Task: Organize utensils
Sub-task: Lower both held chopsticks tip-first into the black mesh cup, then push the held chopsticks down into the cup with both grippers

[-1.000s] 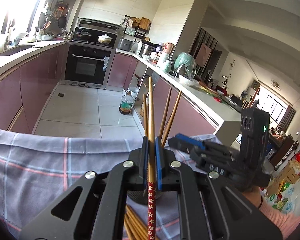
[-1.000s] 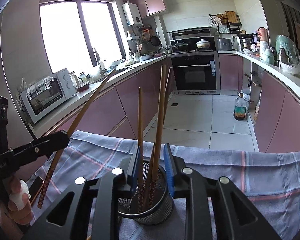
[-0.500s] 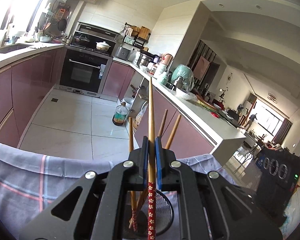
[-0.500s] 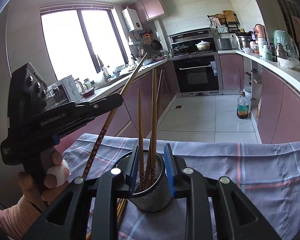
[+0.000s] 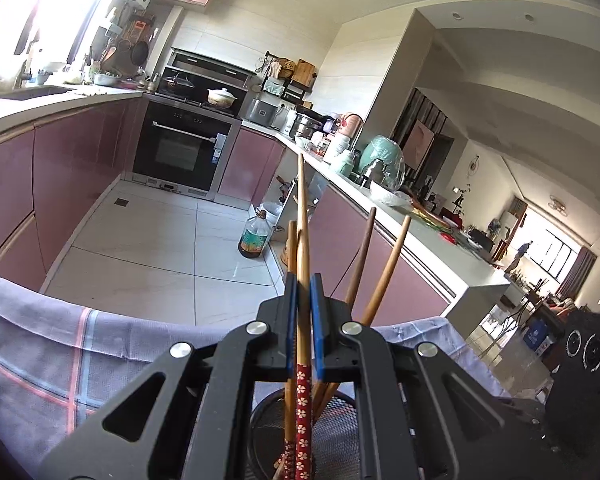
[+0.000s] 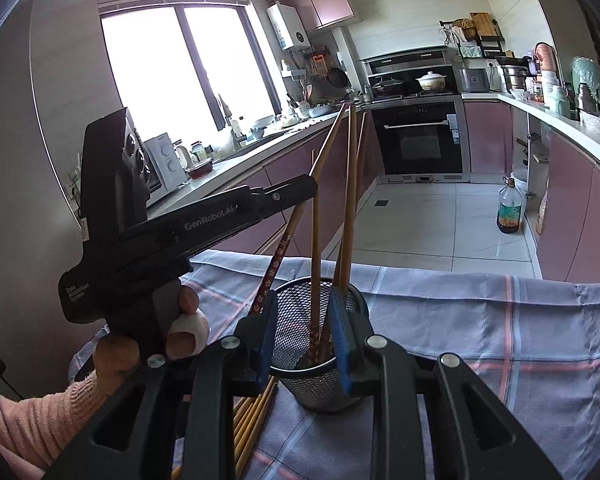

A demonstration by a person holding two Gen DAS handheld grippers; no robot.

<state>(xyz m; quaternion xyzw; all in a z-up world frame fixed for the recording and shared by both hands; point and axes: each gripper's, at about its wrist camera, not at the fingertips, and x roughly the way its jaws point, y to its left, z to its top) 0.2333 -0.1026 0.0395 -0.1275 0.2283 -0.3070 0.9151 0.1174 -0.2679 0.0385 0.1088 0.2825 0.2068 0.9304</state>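
A black mesh utensil cup point(image 6: 320, 360) stands on a checked cloth; it also shows in the left wrist view point(image 5: 336, 440). Several wooden chopsticks point(image 6: 350, 200) stand in it. My left gripper point(image 5: 303, 312) is shut on a chopstick point(image 5: 302, 240) with a red flowered end point(image 5: 302, 412), held over the cup with its end at the rim. In the right wrist view the left gripper point(image 6: 312, 190) comes in from the left. My right gripper point(image 6: 304, 340) has its blue pads point(image 6: 342, 344) on both sides of the cup, gripping it.
A bundle of loose chopsticks point(image 6: 252, 424) lies on the cloth point(image 6: 500, 320) left of the cup. Beyond the table edge are kitchen cabinets, an oven point(image 6: 420, 136) and an oil bottle point(image 6: 510, 208) on the tiled floor.
My left gripper has carried the flowered chopstick to the cup and lowered its end toward the rim. My right gripper has stayed around the cup.
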